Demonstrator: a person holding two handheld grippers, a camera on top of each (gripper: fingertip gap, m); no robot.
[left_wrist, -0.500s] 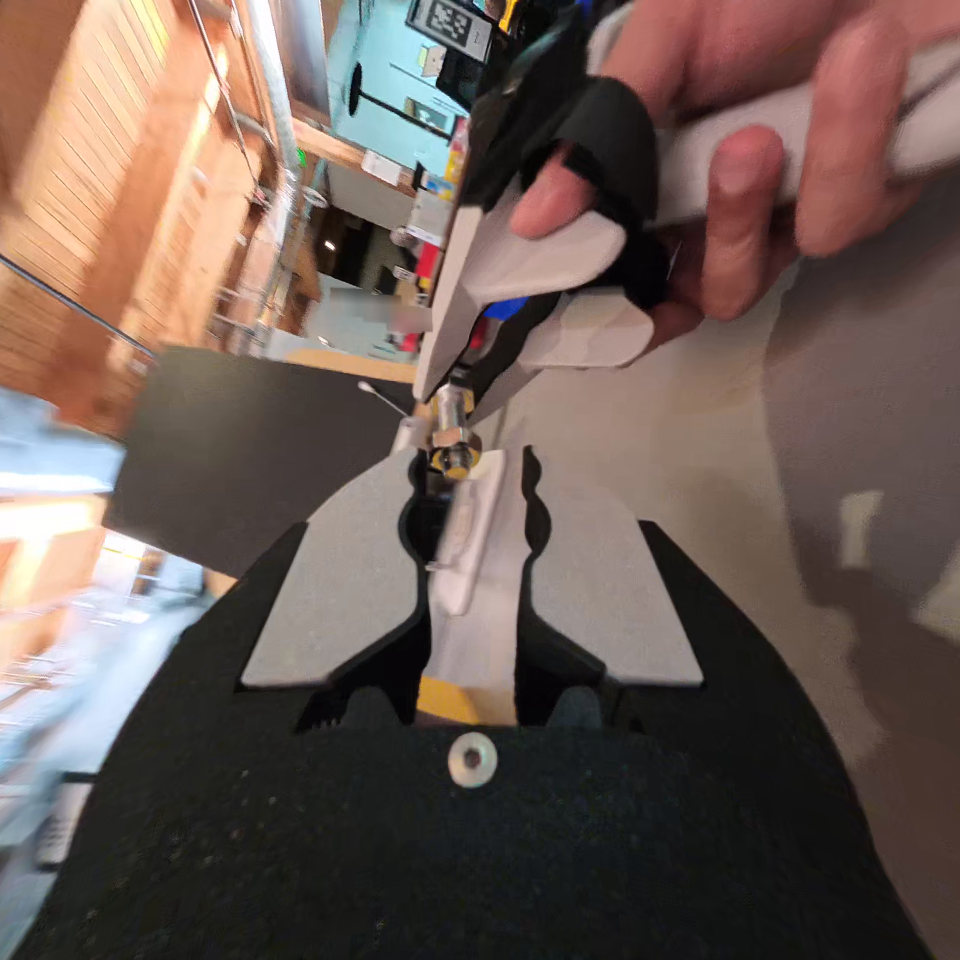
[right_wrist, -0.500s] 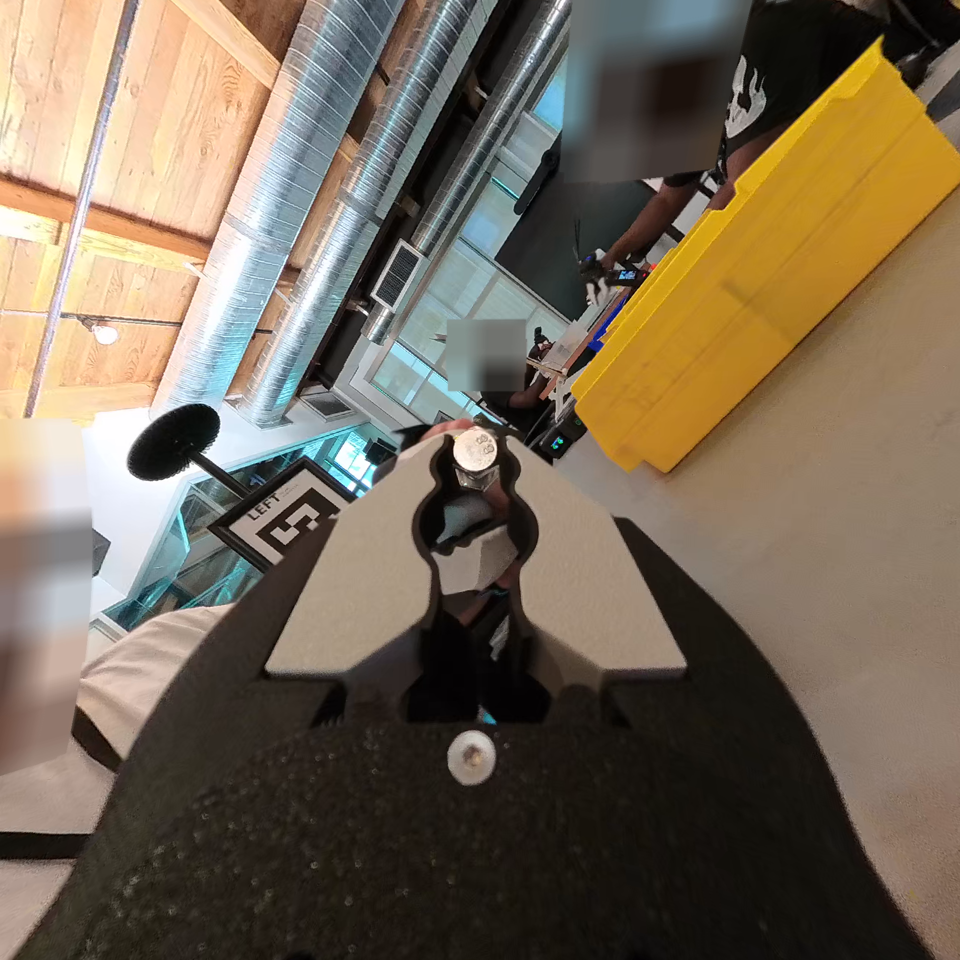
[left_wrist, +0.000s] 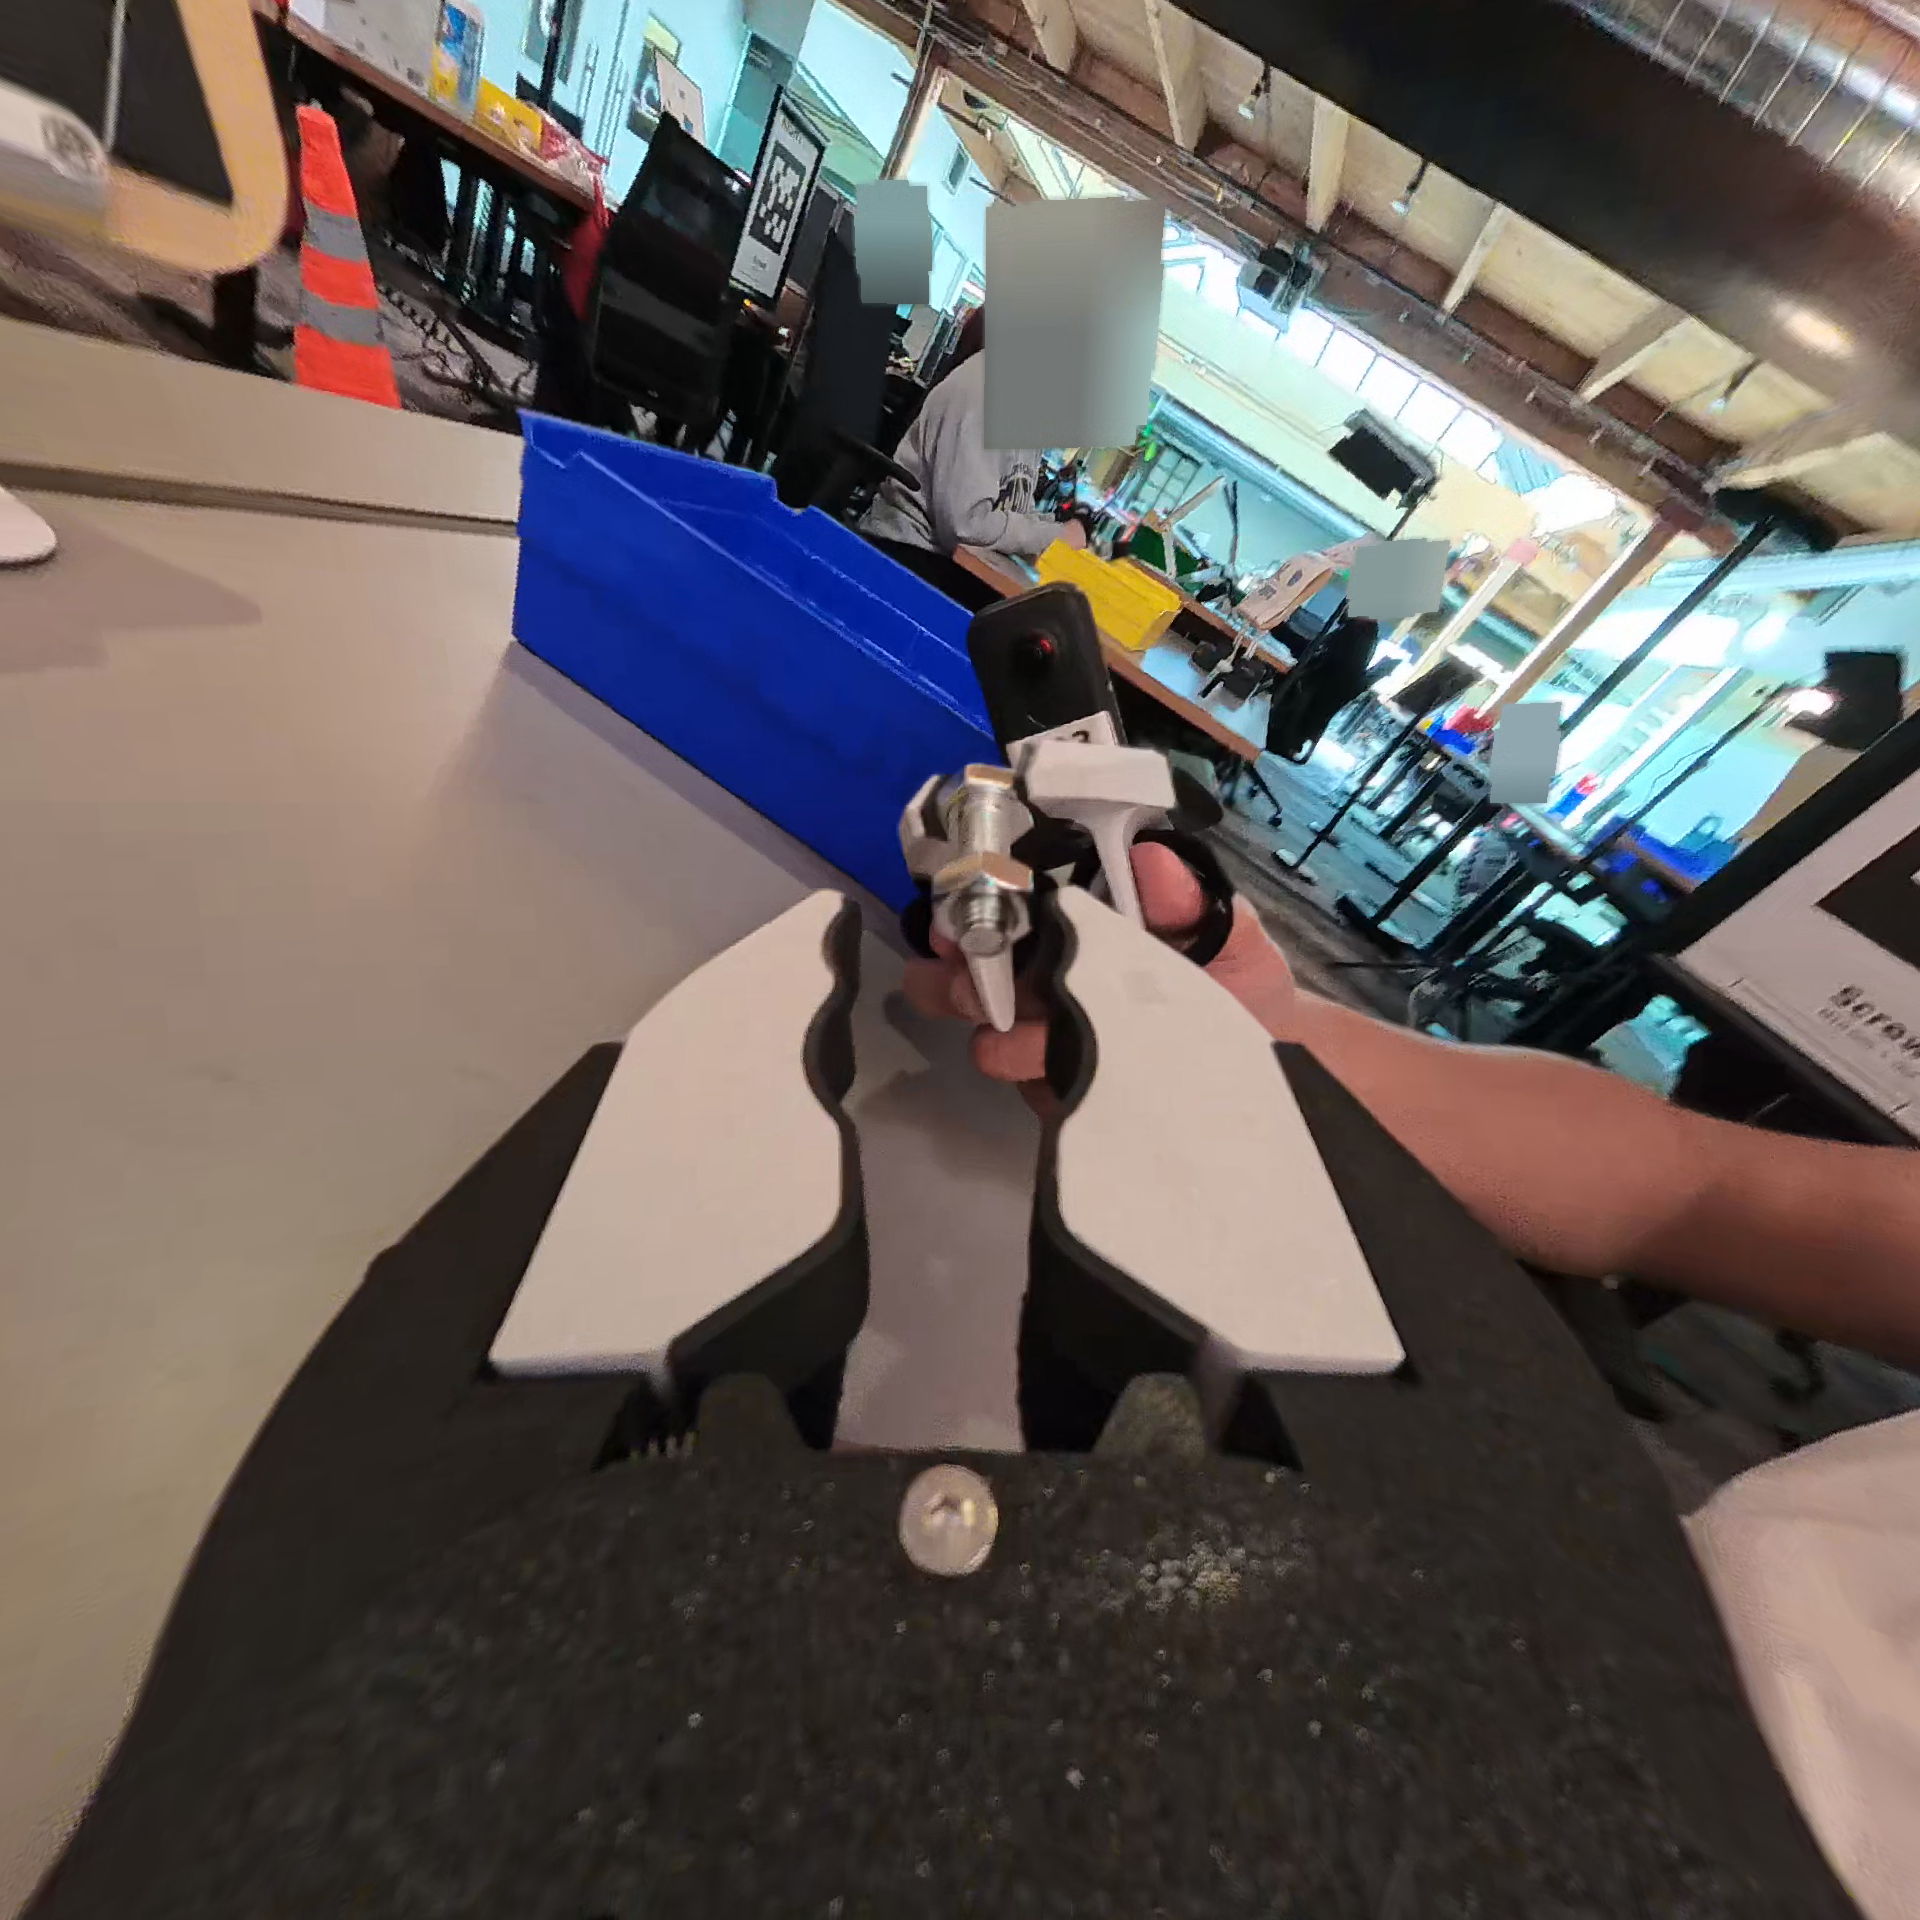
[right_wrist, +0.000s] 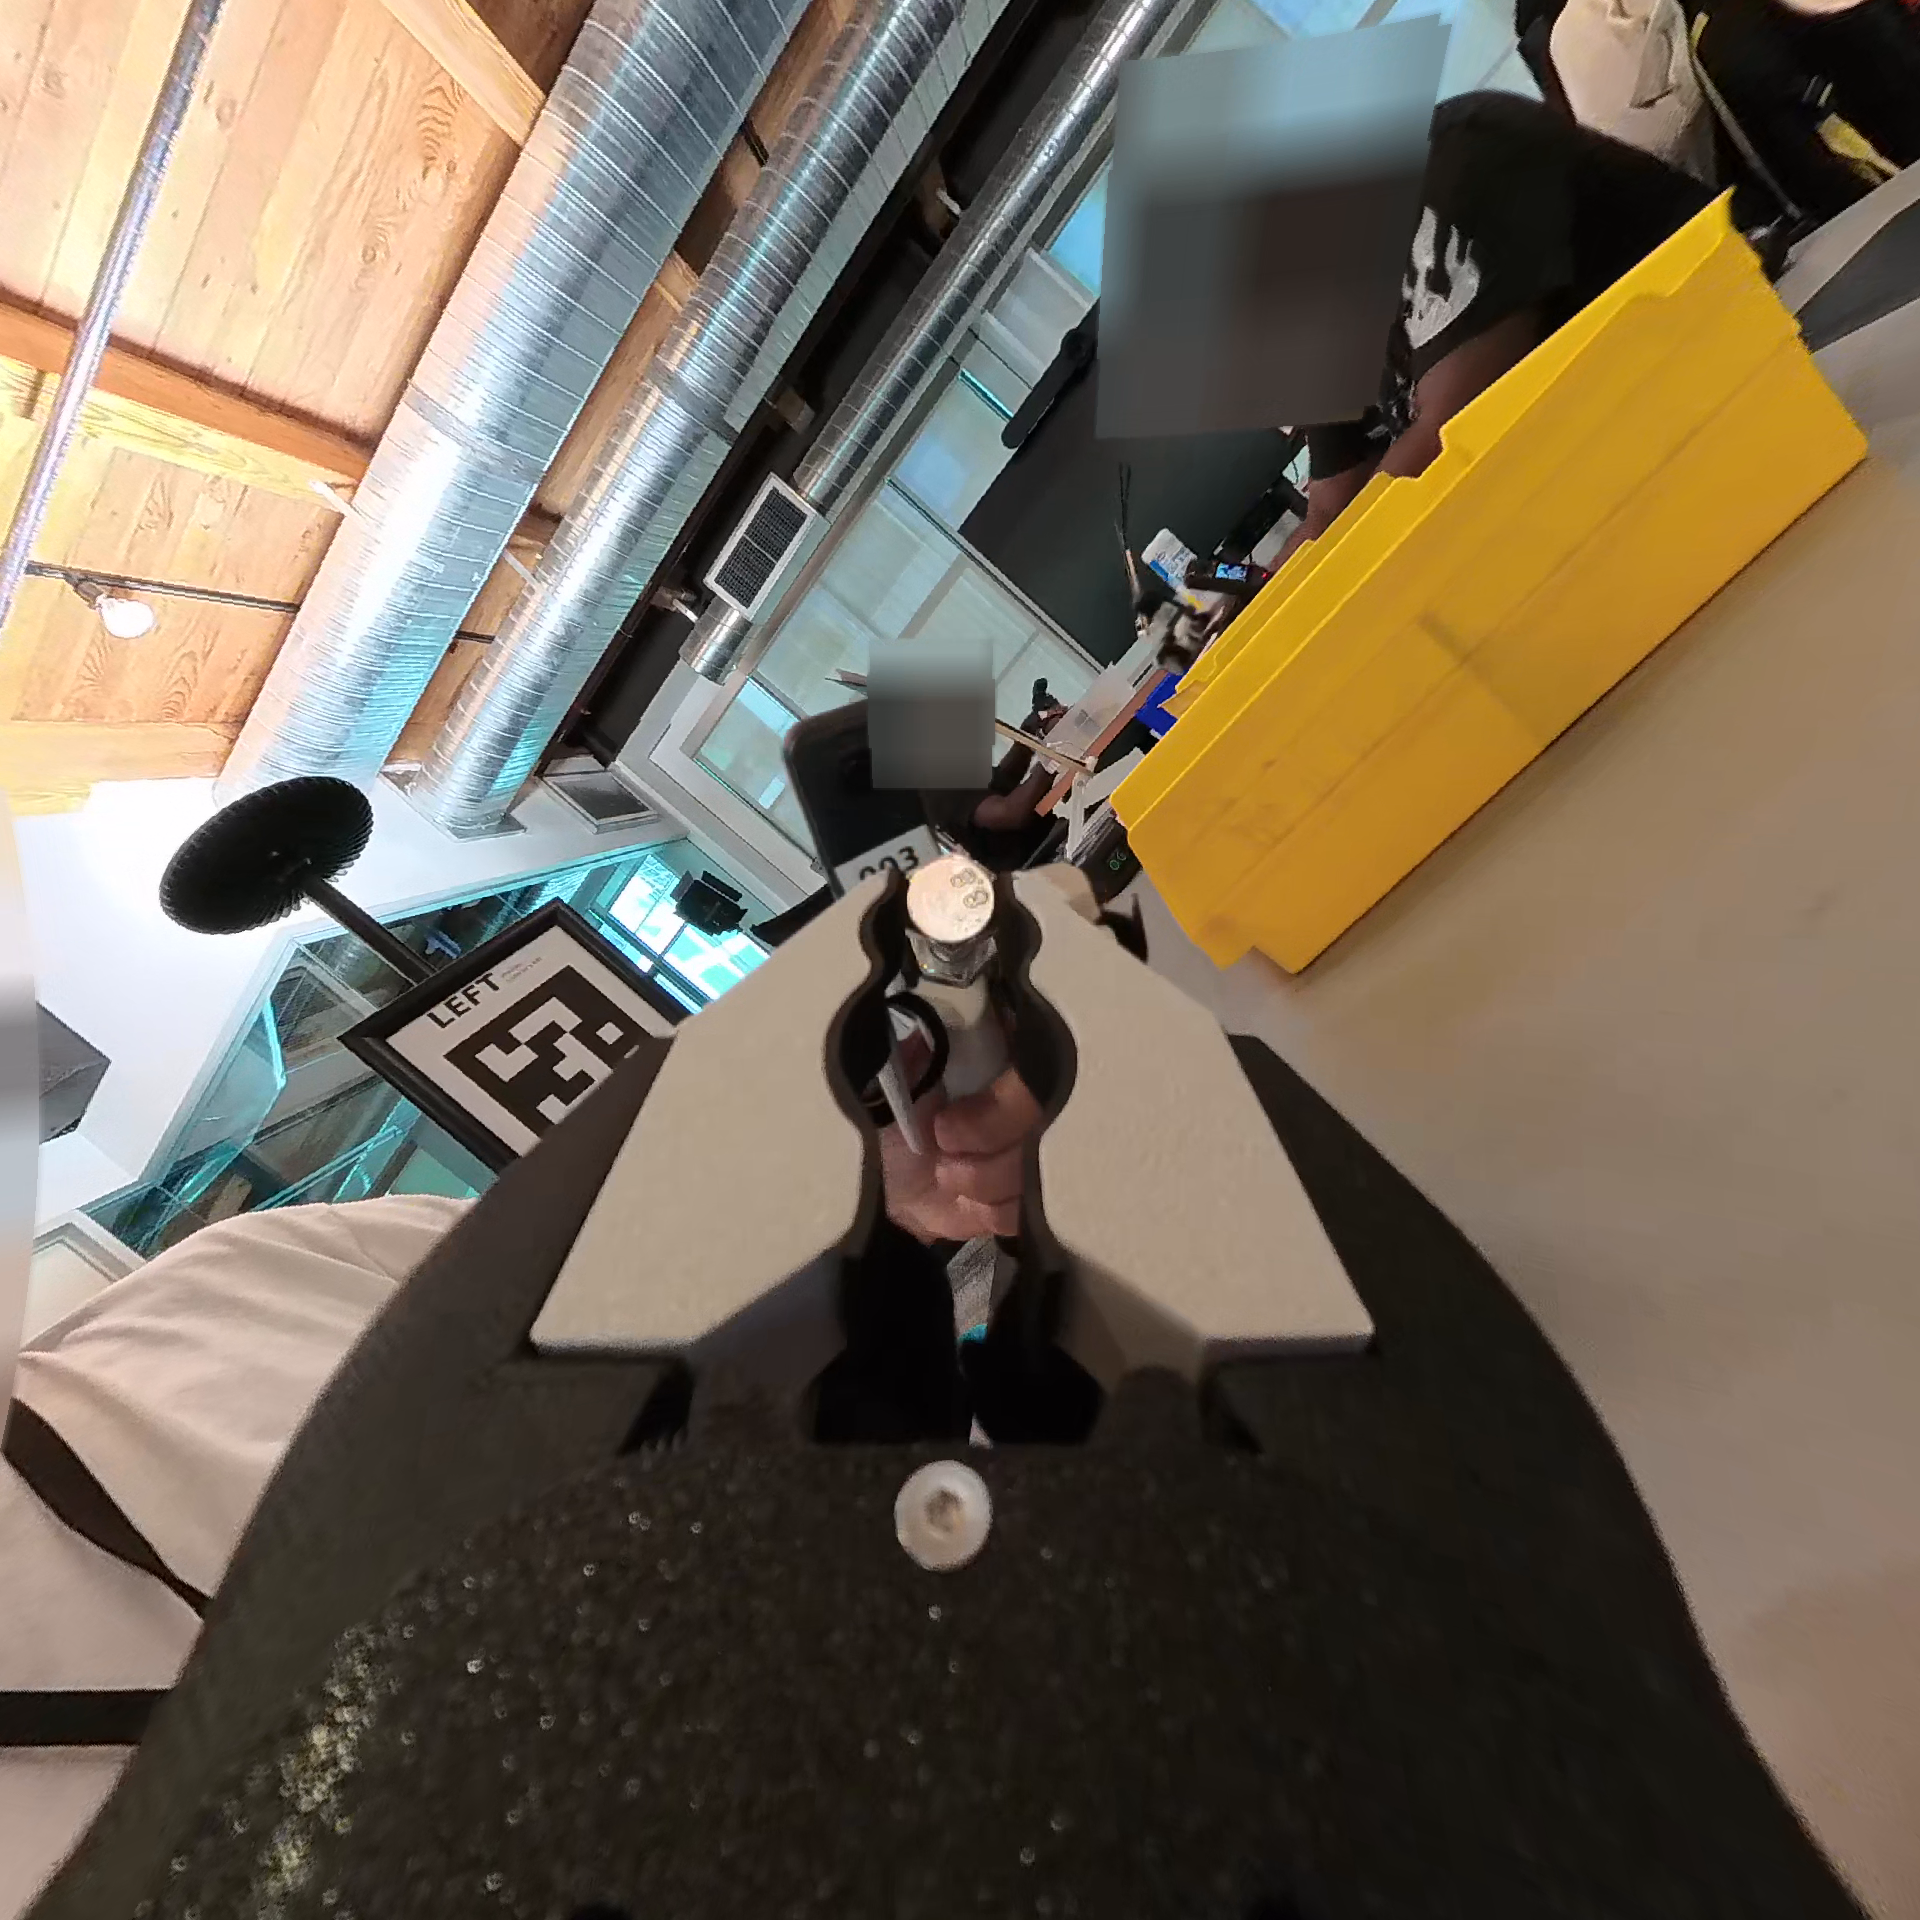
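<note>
The left gripper (left_wrist: 951, 925) is held spread, with nothing pressed between its pads. The right gripper (right_wrist: 948, 935) is pinched on a silver bolt (right_wrist: 948, 902) near its head. The bolt's threaded end, fitted with a nut (left_wrist: 982, 873), is pointed at the left gripper's tips. A blue bin (left_wrist: 727, 644) is seen just beyond on the grey table (left_wrist: 260, 831), and a yellow bin (right_wrist: 1455, 644) far right.

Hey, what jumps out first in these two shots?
A silver bolt with a nut pinched in the right gripper, held just ahead of the open left gripper. Behind it on the grey table lies a blue bin; the right wrist view shows a yellow bin.
</note>
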